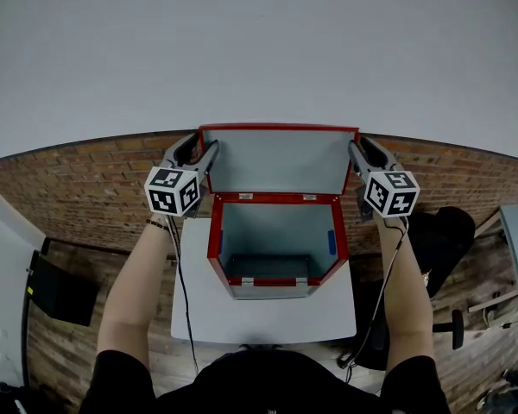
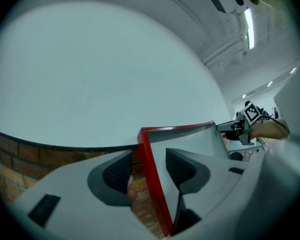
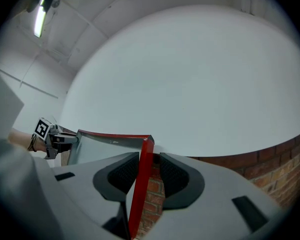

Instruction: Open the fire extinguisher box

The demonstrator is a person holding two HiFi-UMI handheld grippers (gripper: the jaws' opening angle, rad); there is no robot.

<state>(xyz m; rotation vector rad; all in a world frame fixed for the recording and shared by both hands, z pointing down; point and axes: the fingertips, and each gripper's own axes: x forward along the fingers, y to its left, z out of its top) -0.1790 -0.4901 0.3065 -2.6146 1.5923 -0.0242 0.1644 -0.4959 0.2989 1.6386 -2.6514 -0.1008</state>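
Observation:
The red fire extinguisher box [image 1: 276,270] stands on a small white table [image 1: 268,317], and its grey inside is bare. Its lid [image 1: 281,160] stands upright at the back. My left gripper [image 1: 201,151] straddles the lid's left red edge [image 2: 152,184]. A gap shows on both sides of that edge, so the jaws are open. My right gripper [image 1: 359,150] straddles the lid's right red edge [image 3: 141,184]. That edge lies close to the inner pad, with brick showing past the outer pad. These jaws are open too. Each gripper view shows the other gripper across the lid.
A brick-patterned surface [image 1: 86,188] lies behind and beside the table, below a plain white wall [image 1: 259,41]. A black chair [image 1: 440,240] stands at the right and a dark panel [image 1: 60,291] at the left. Cables hang from both grippers.

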